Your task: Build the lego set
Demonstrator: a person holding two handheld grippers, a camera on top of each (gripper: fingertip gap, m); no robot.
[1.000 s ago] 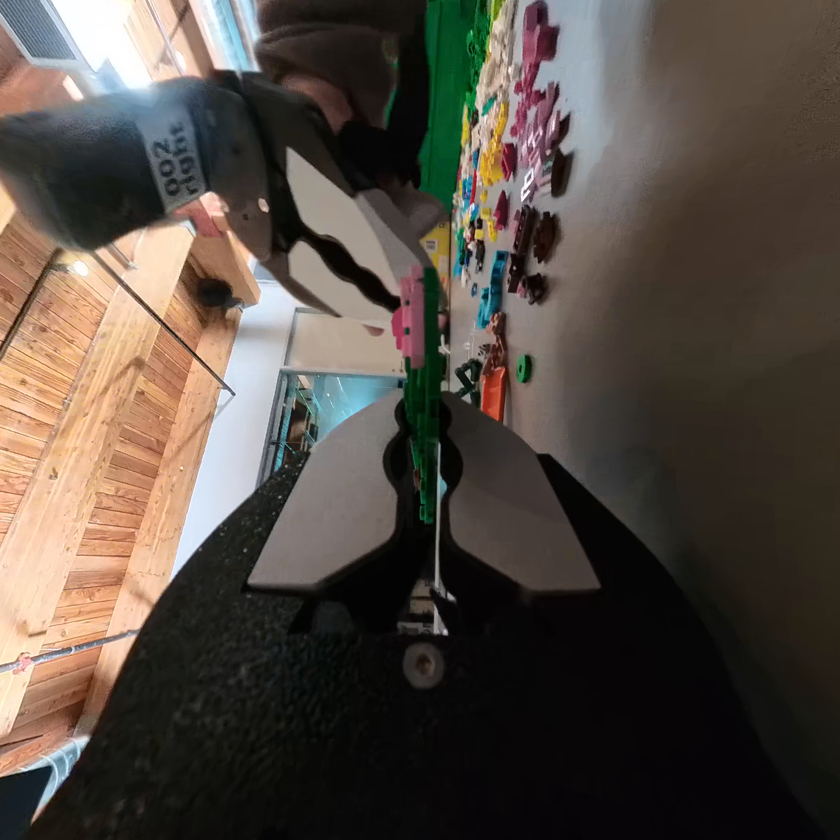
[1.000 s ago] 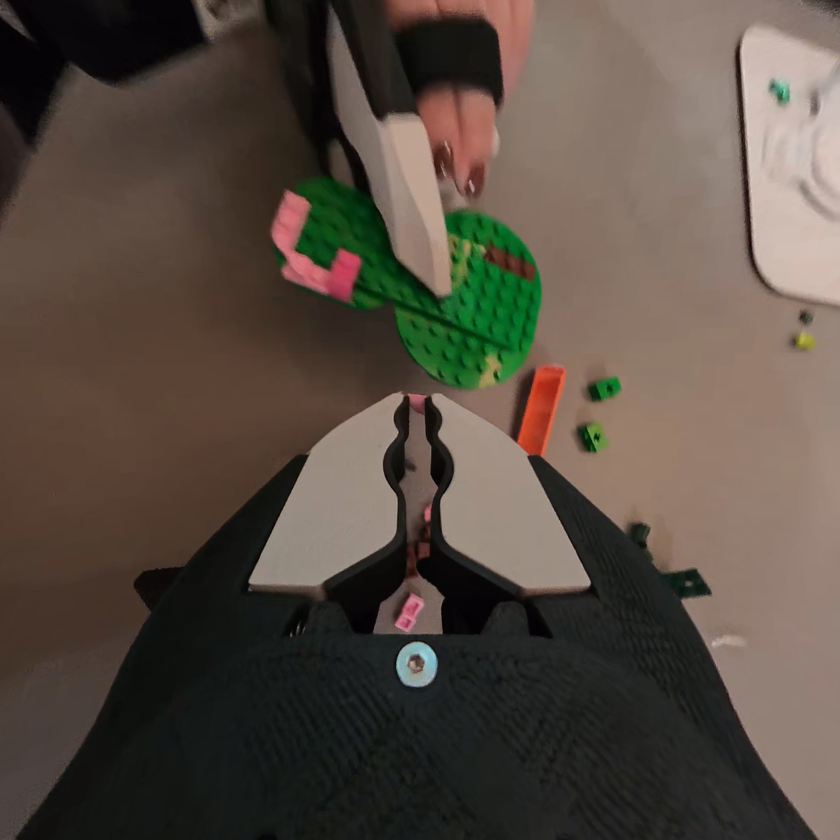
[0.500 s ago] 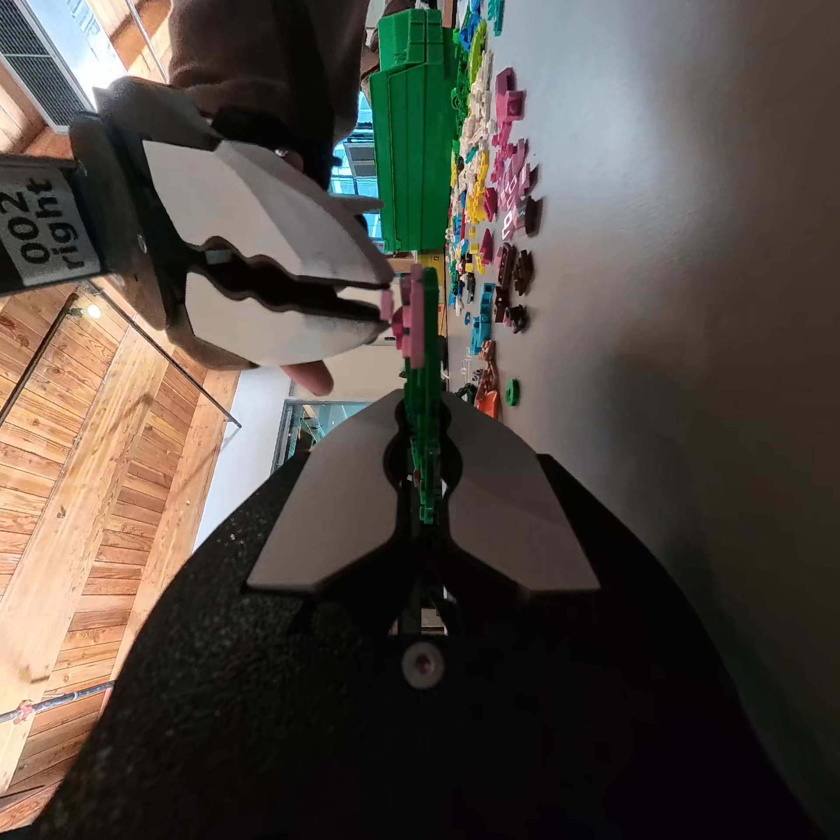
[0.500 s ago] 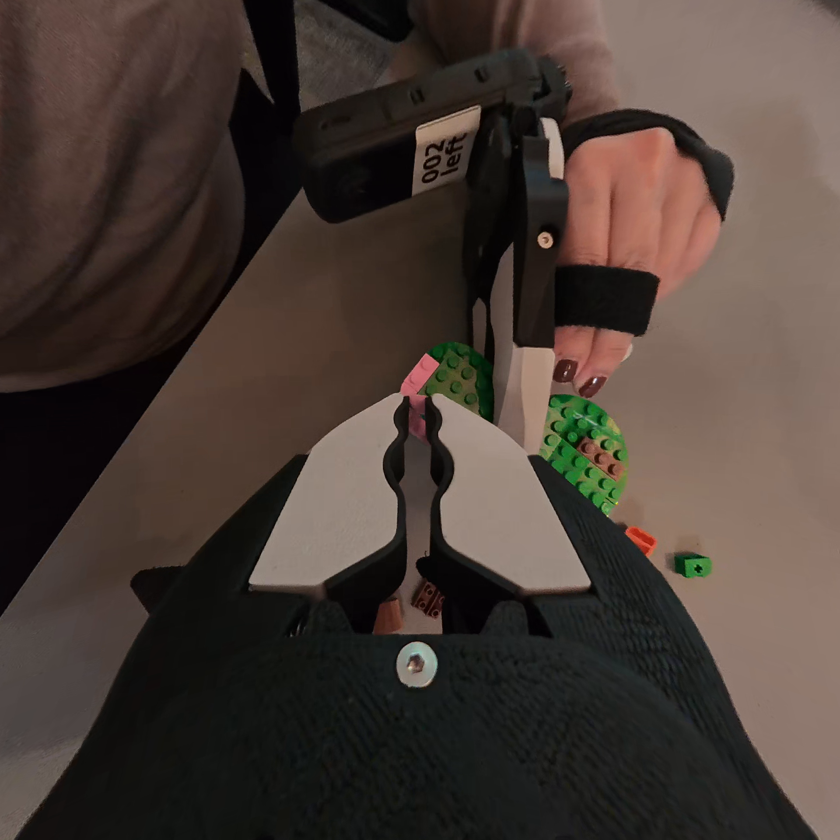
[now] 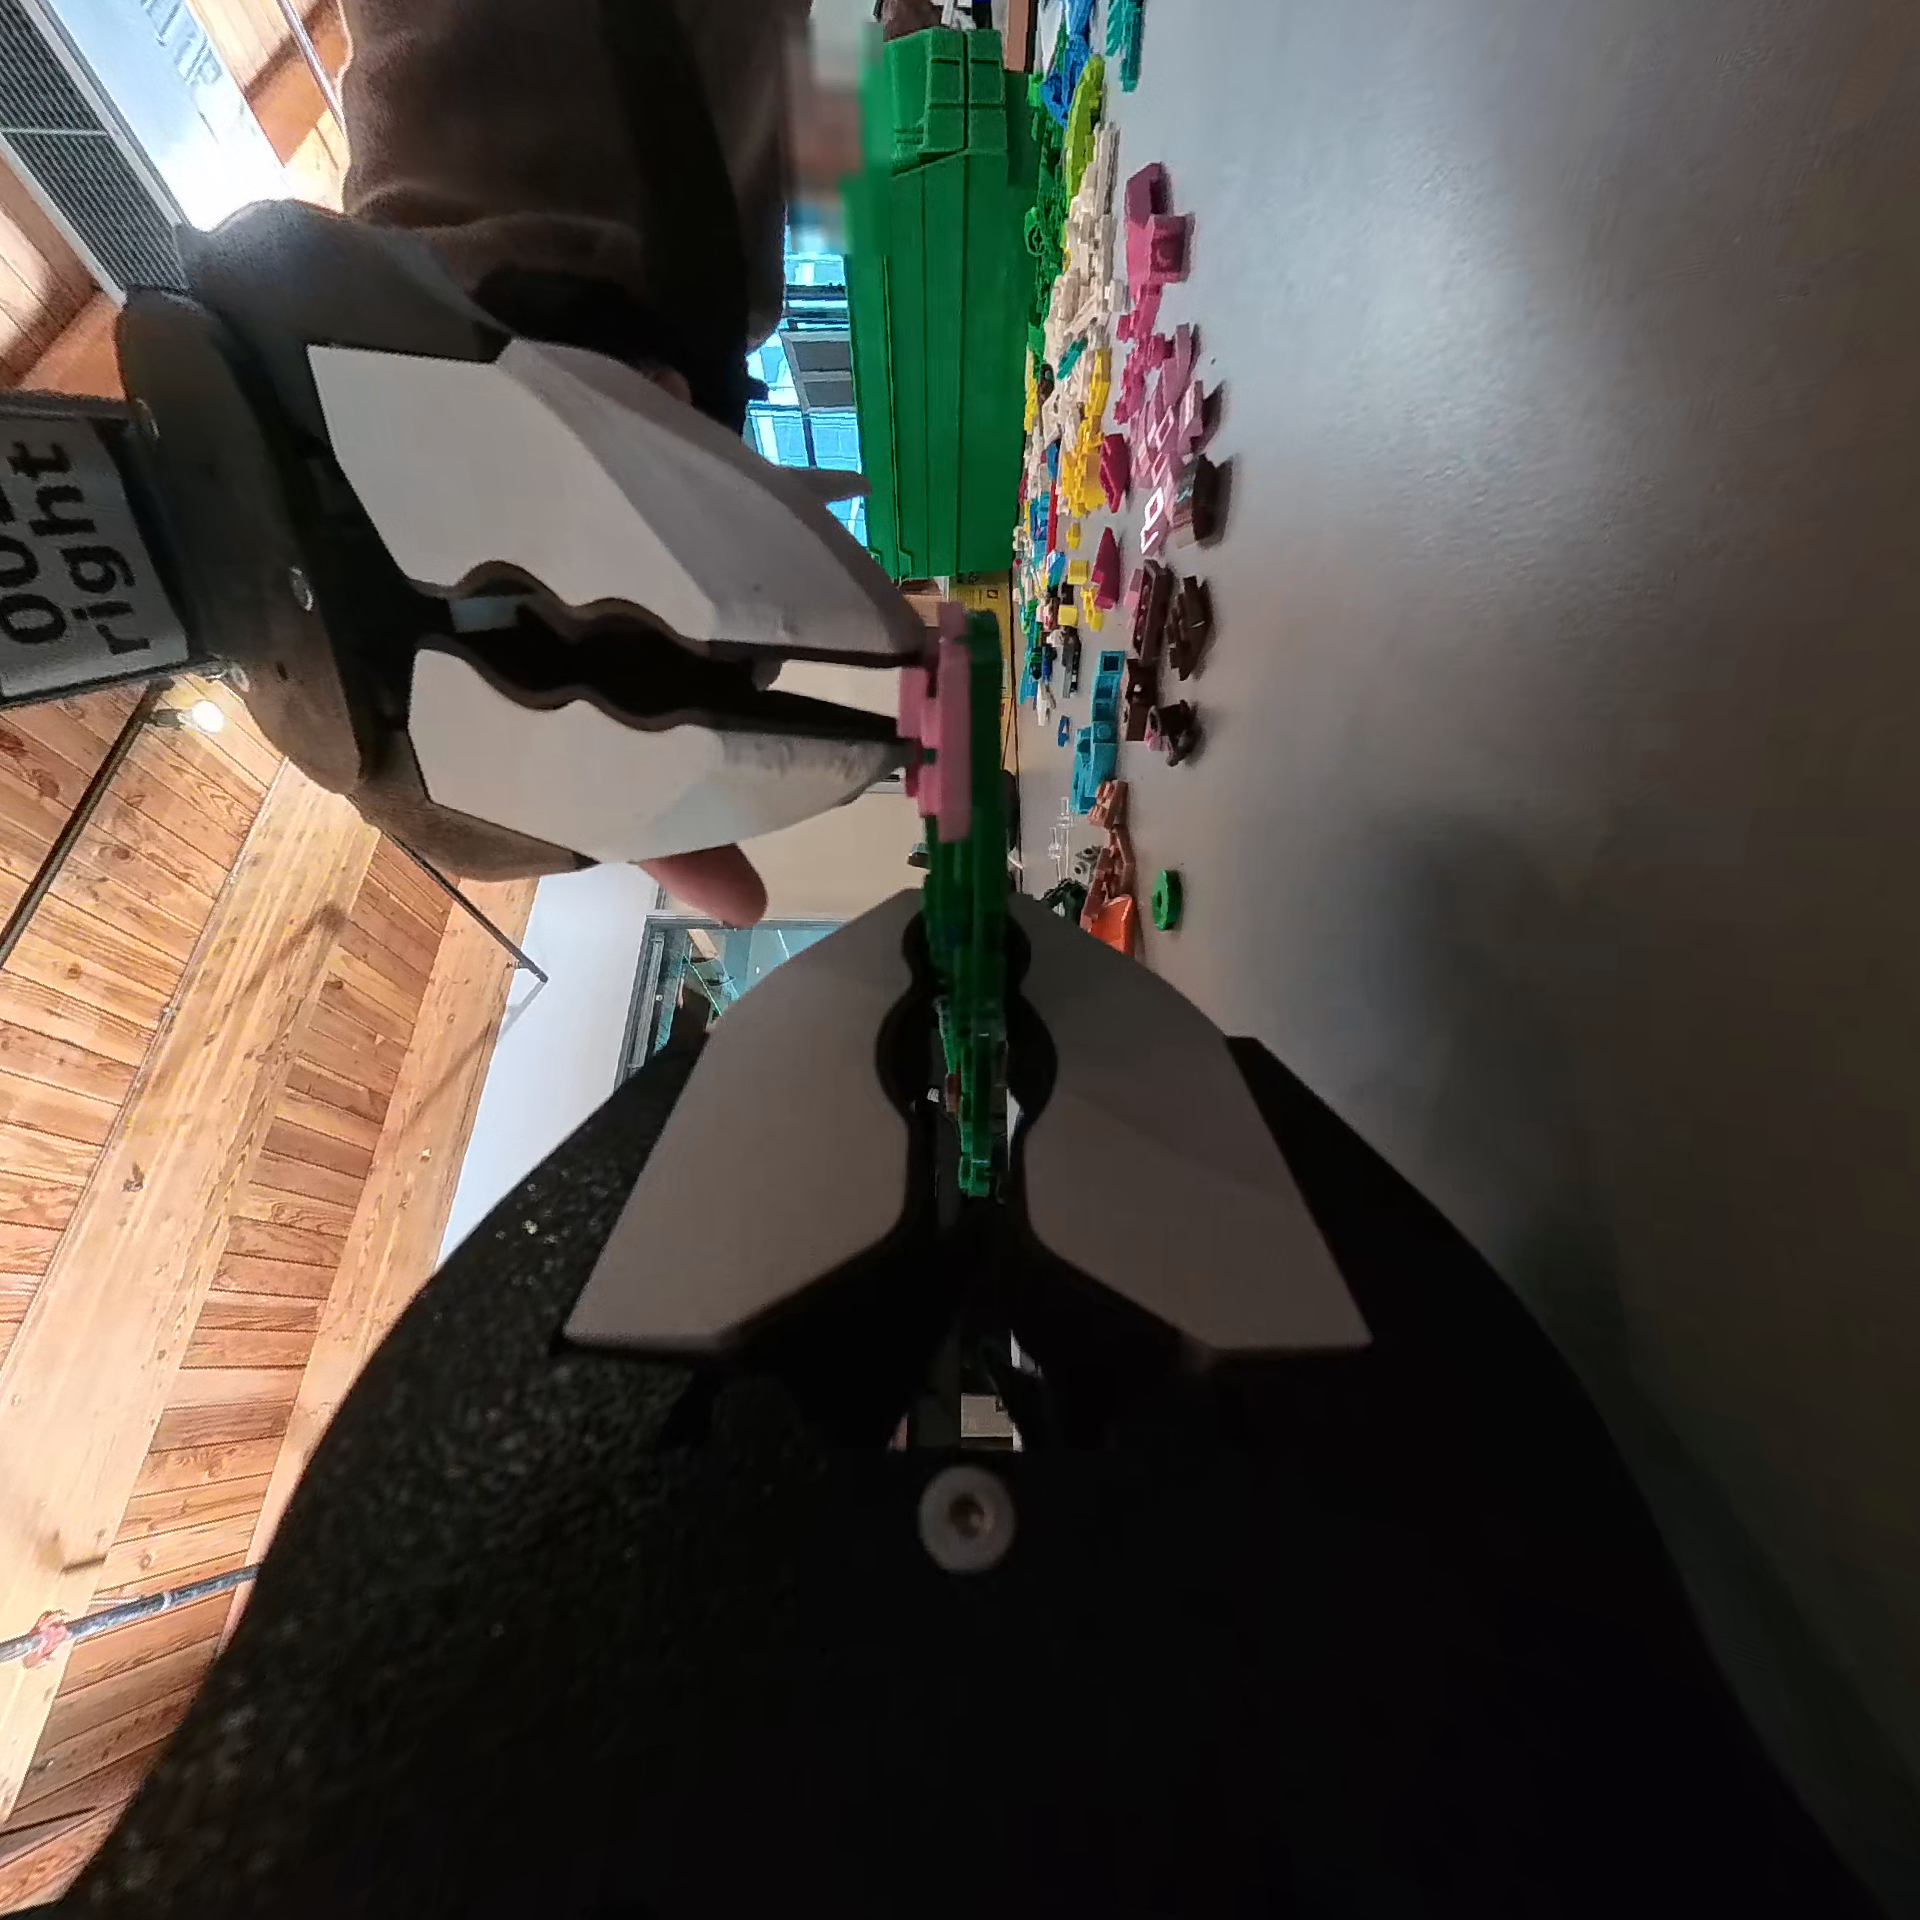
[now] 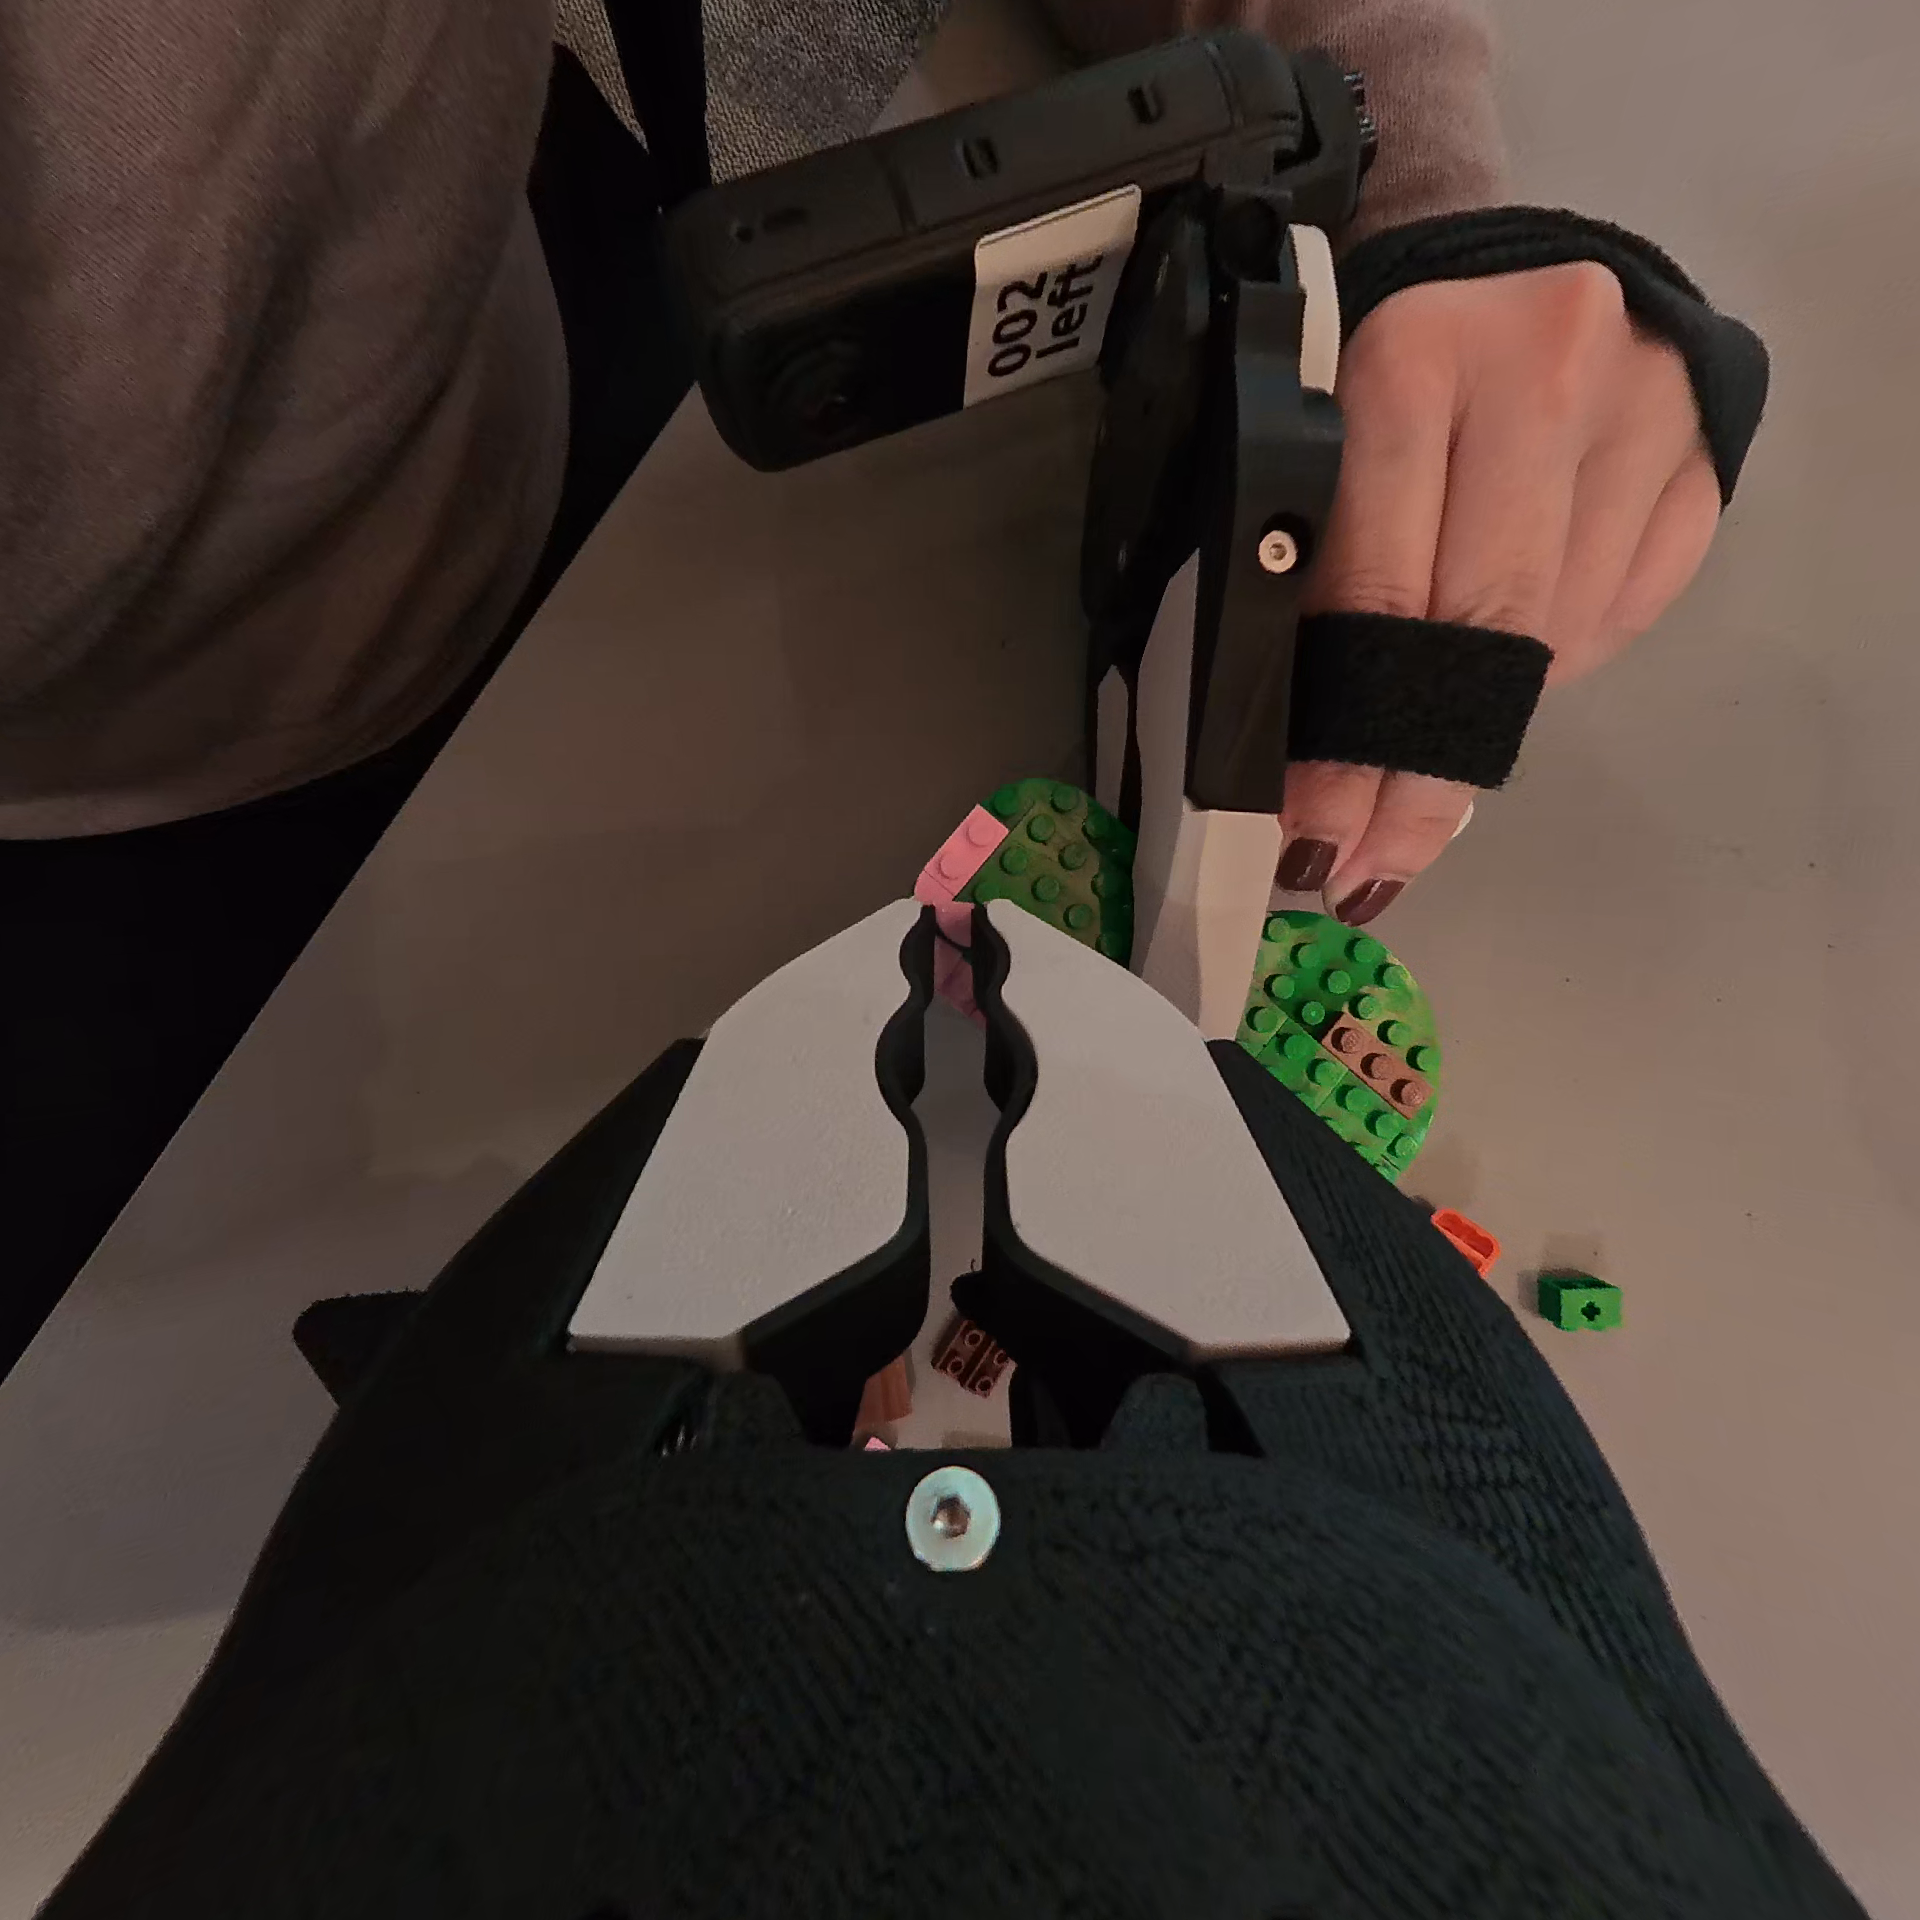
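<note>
grey tabletop is lying under everything. up close, the right hand-held gripper is pinching a small pink brick, pressing it against the green plate build. the left hand-held gripper is squeezing that build by its thin edge, lifted off the tabletop. it is looking light, hard and easy to snap apart, so holding near the middle seems best. farther away, loose bricks are lying in a pile.

White printed label on left gripper's black camera body, upper centre; another label on right gripper, left edge.
</note>
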